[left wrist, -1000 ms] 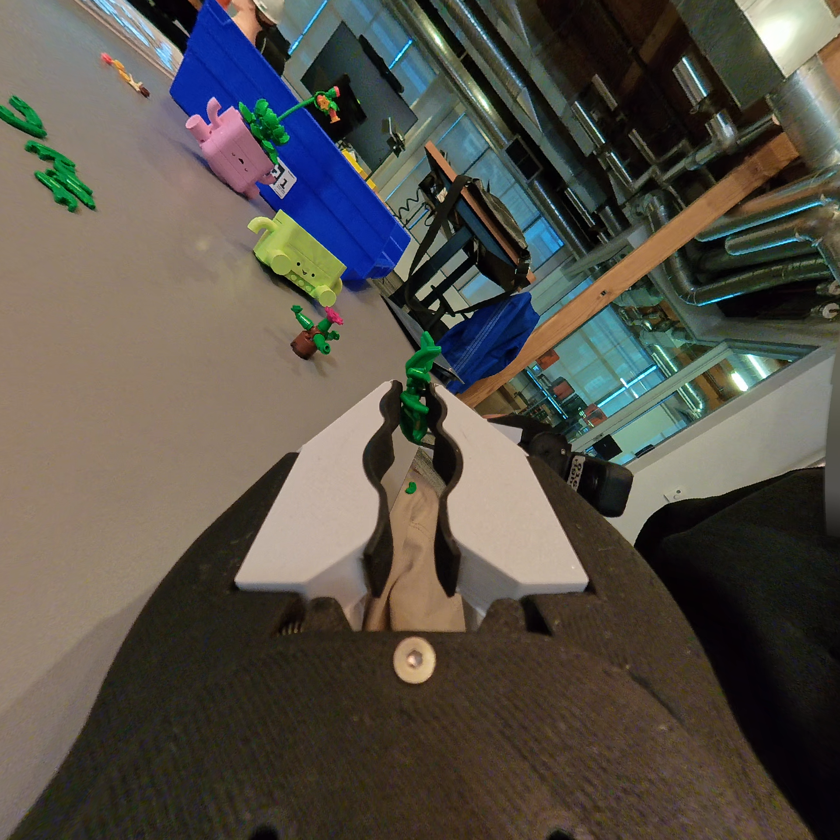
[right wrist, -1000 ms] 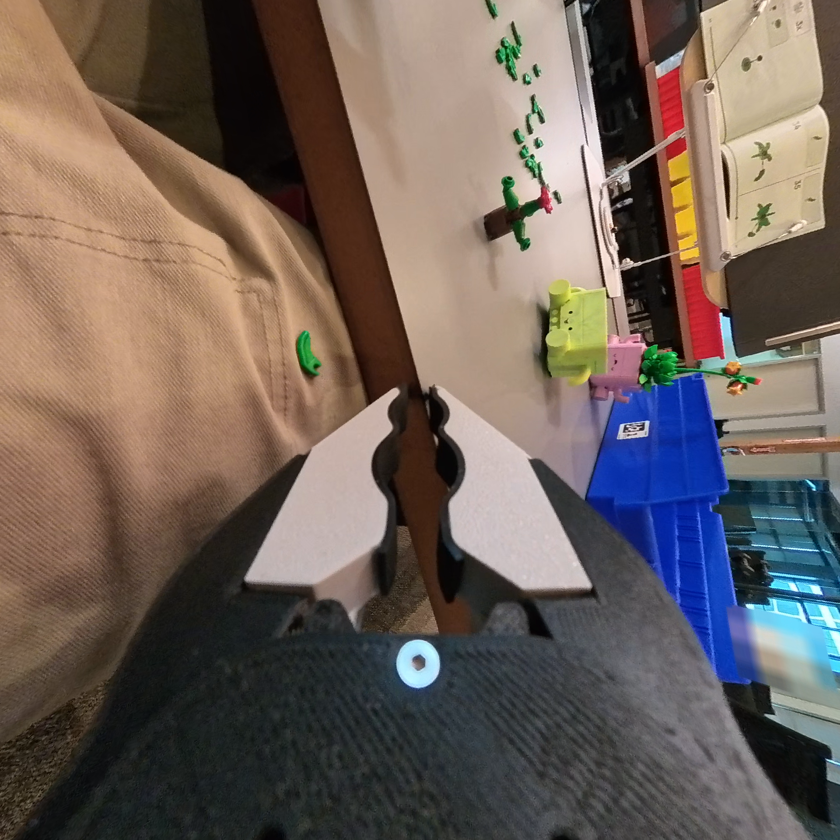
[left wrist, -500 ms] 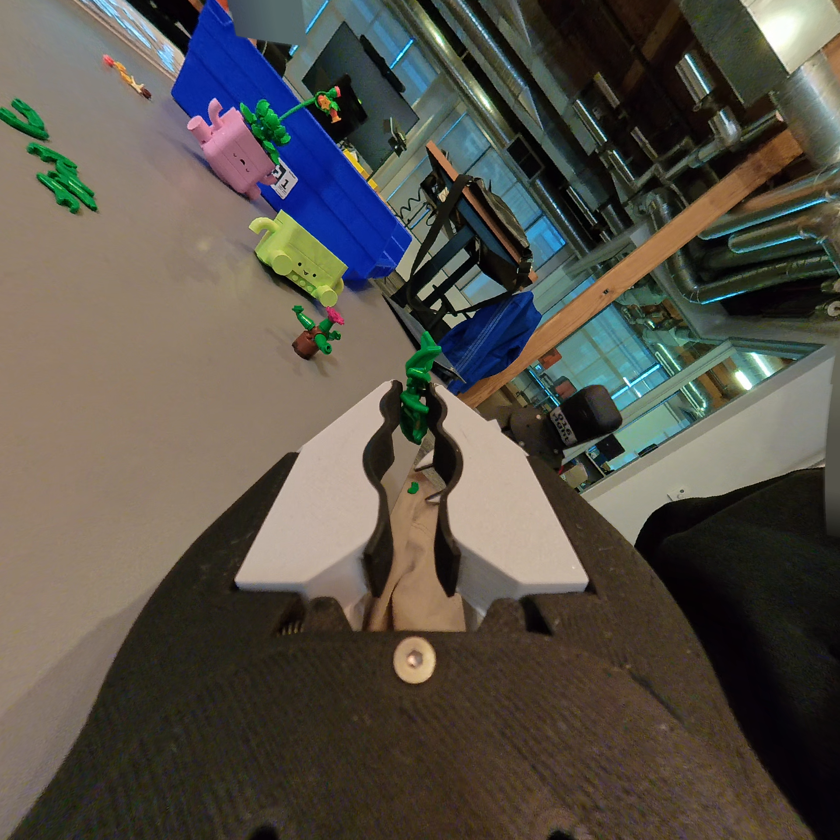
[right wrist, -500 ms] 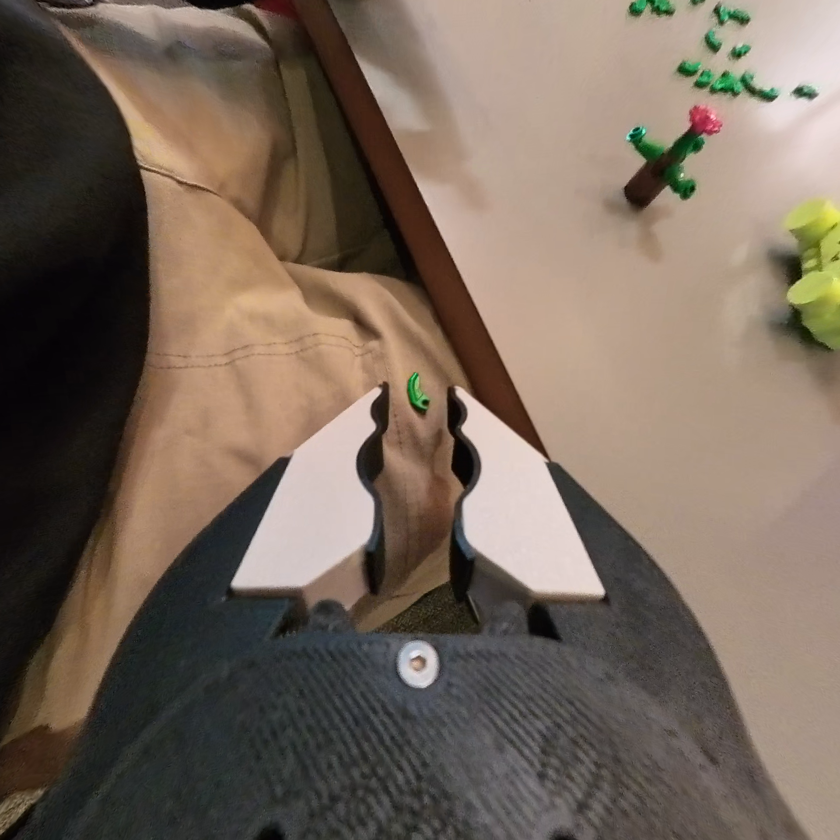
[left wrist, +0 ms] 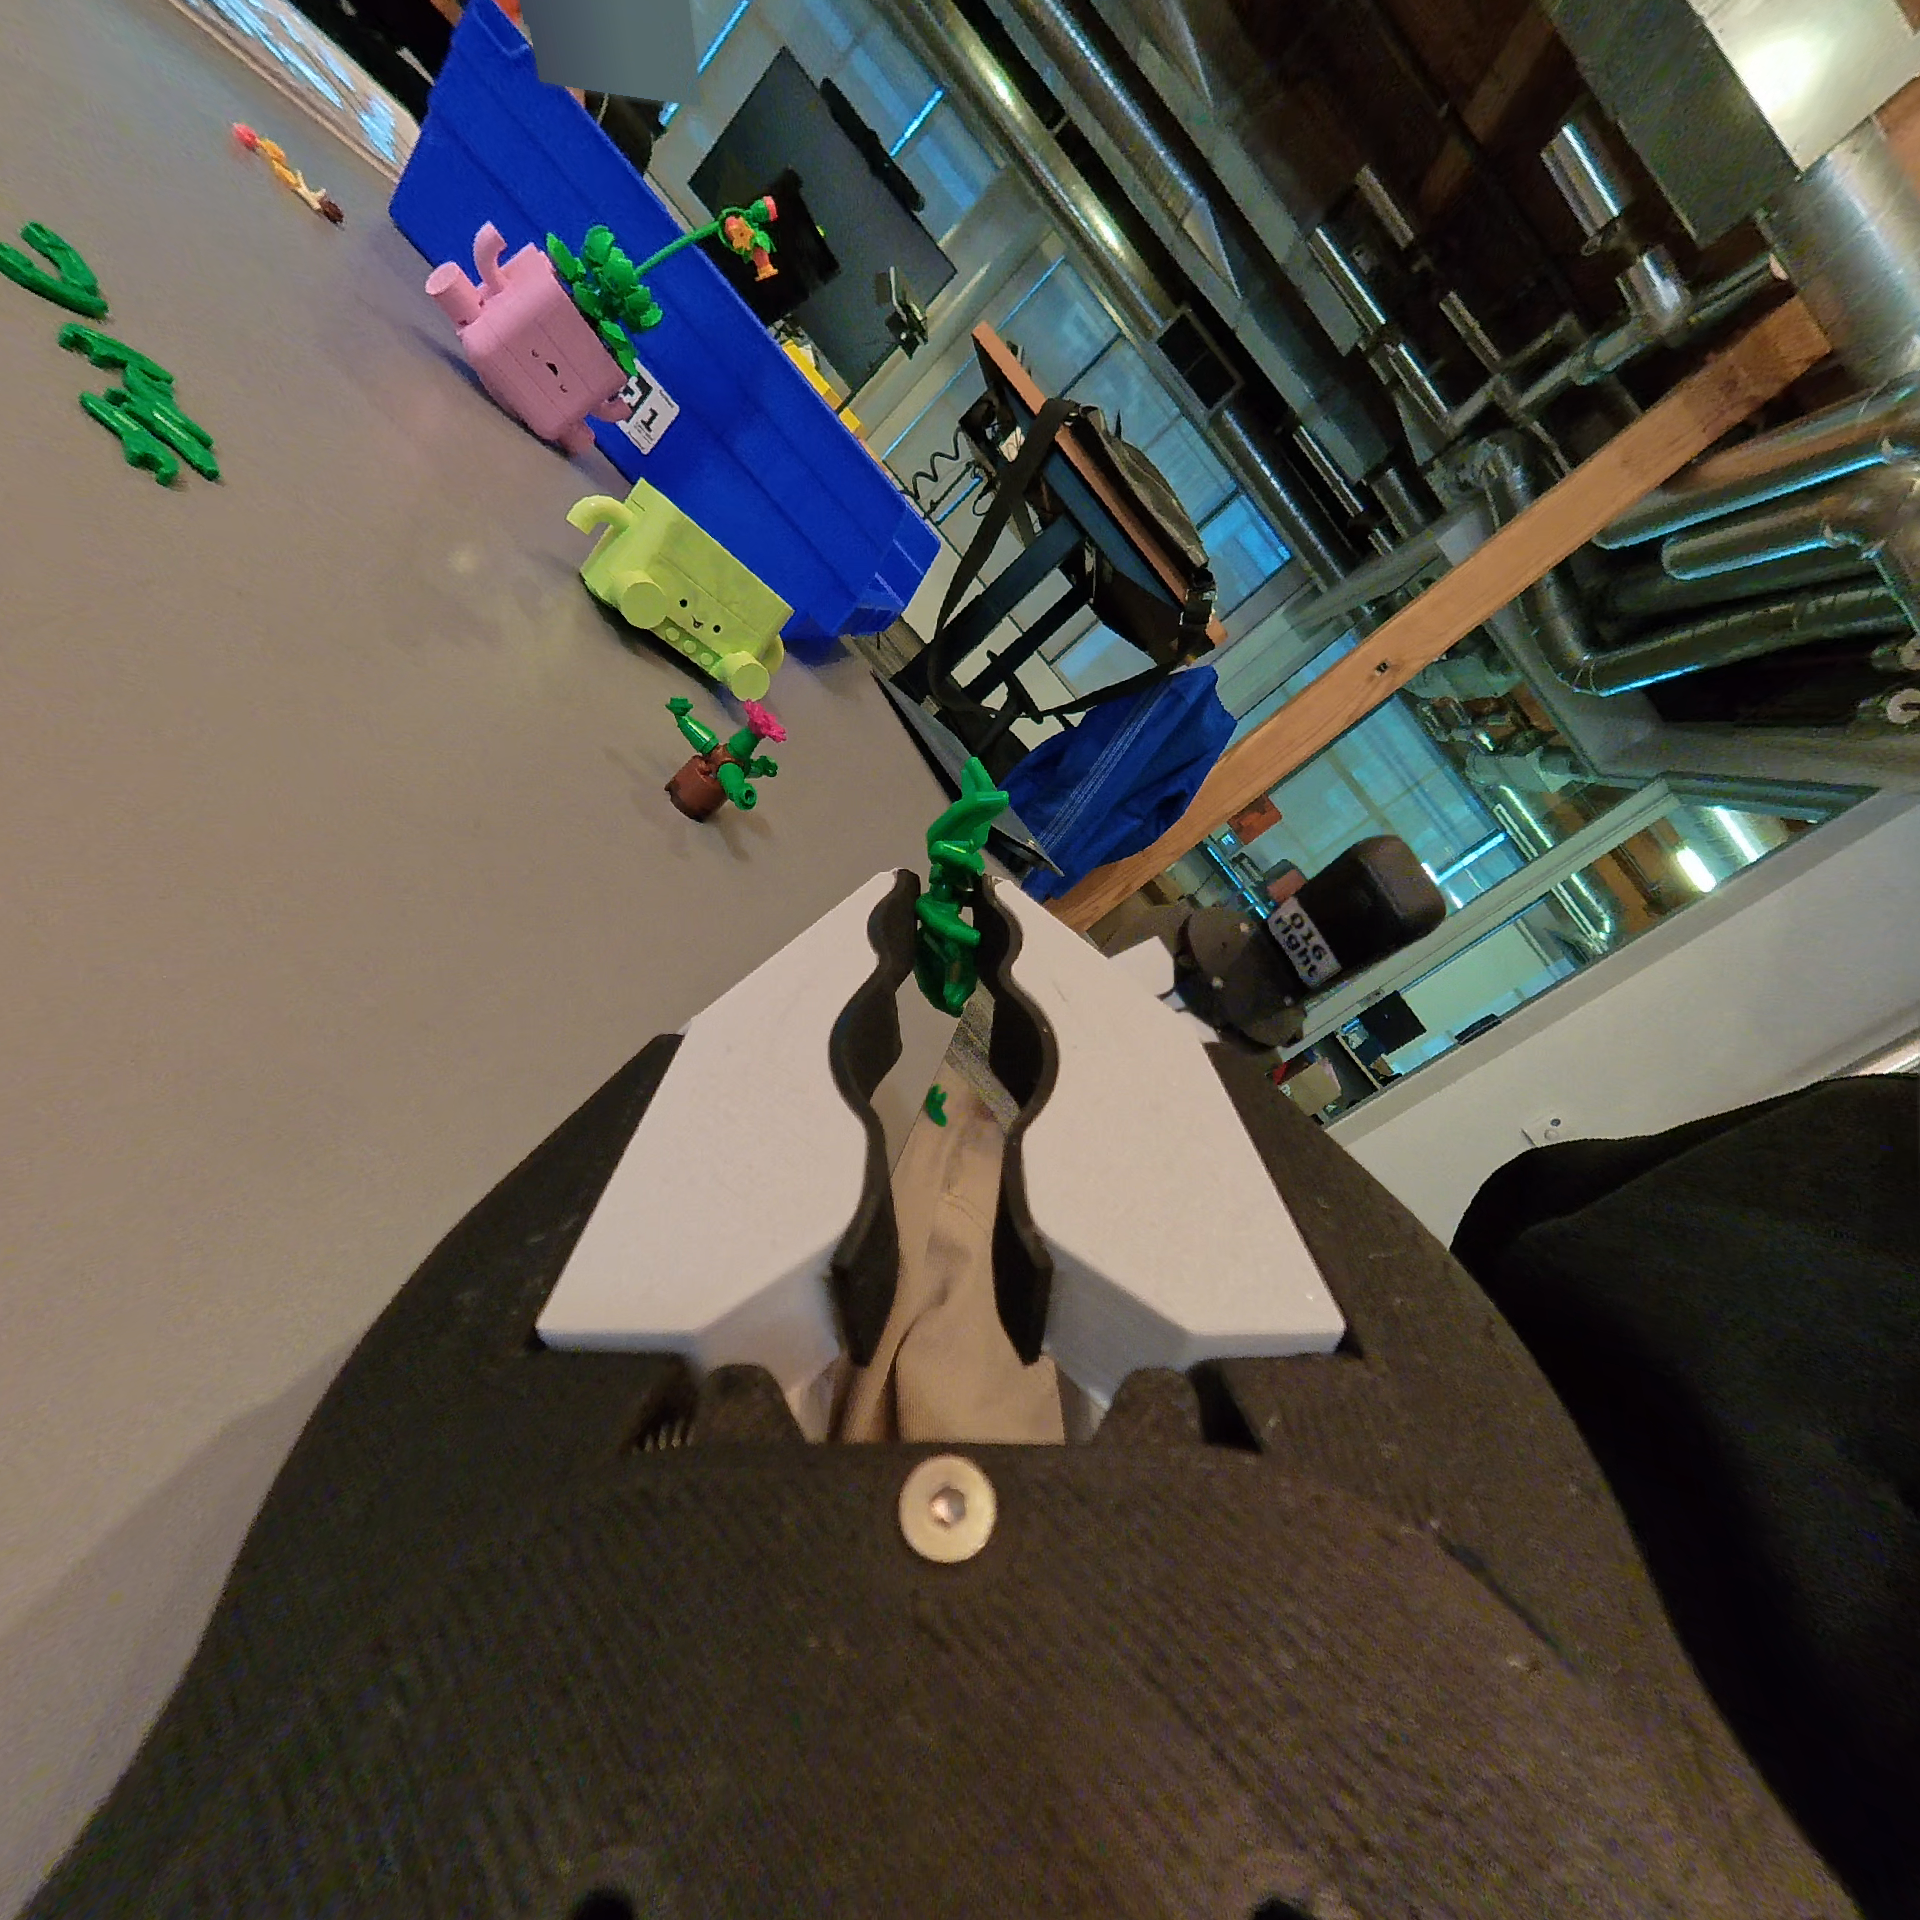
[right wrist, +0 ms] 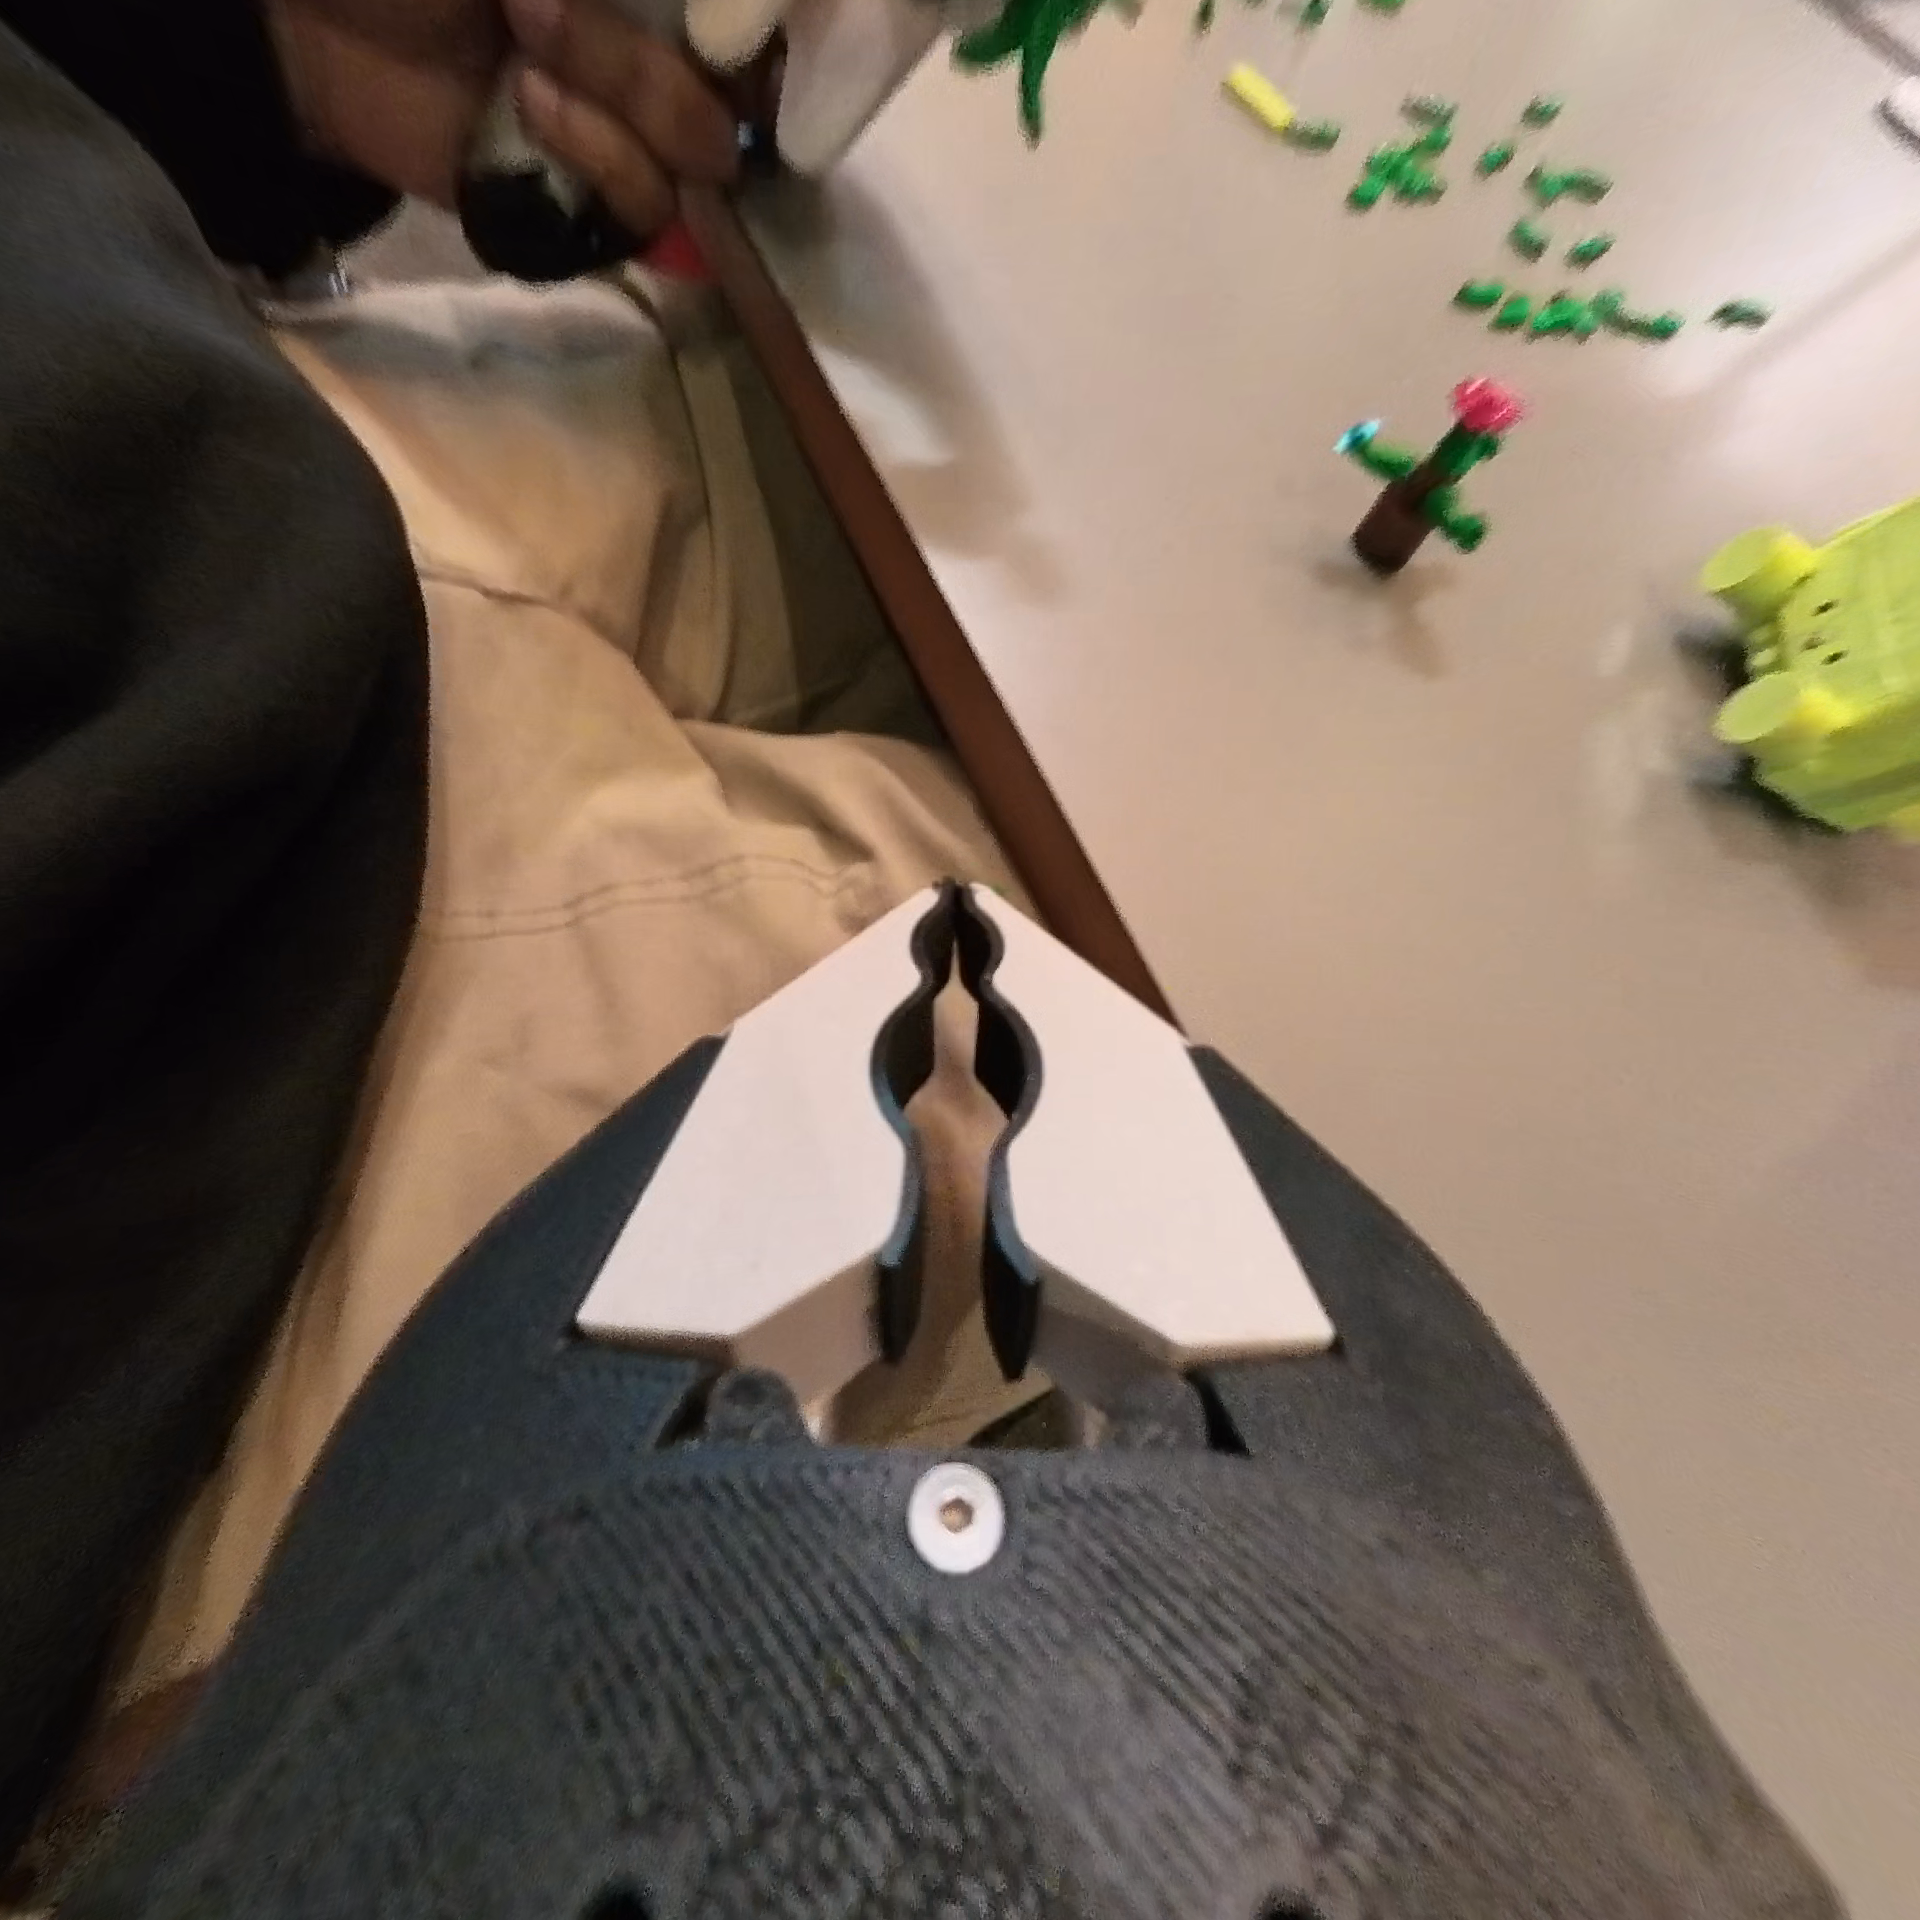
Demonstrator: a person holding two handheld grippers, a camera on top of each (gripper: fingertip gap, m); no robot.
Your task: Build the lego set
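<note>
The left gripper [left wrist: 948,894] is held just off the near edge of the grey table [left wrist: 312,831], its jaws pinching a green leafy stem [left wrist: 954,904] at the tips; the stem stands out past the fingertips. Below, in the gap between the fingers, a small green curved piece [left wrist: 936,1103] lies on the tan trousers [left wrist: 956,1330] of the person.

Relative to the lime-green pot figure [left wrist: 681,597] on the table: a small brown pot with a green cactus and pink flower [left wrist: 724,767] stands just nearer the table edge, apart from it; a pink pot figure [left wrist: 525,338] carrying green foliage and a long stem with an orange flower stands beyond it, close against the blue bin [left wrist: 727,436]. Loose green leaf pieces [left wrist: 125,405] lie well to the far side of the table from the lime figure, and a few small pink, orange and brown bits [left wrist: 286,171] lie farther still.

The right gripper [right wrist: 954,896] is over the trousers [right wrist: 623,810], just beside the brown table edge [right wrist: 935,665] — its jaws are pressed together at the tips. A sliver of green shows at the right of the tips; whether the small piece is caught there cannot be told. This view is blurred. The lime figure [right wrist: 1829,686] sits at the right edge, the cactus pot [right wrist: 1429,483] nearby, scattered green pieces [right wrist: 1558,301] beyond. At the top a hand [right wrist: 520,94] grips the other tool, green foliage [right wrist: 1039,31] projecting from it
</note>
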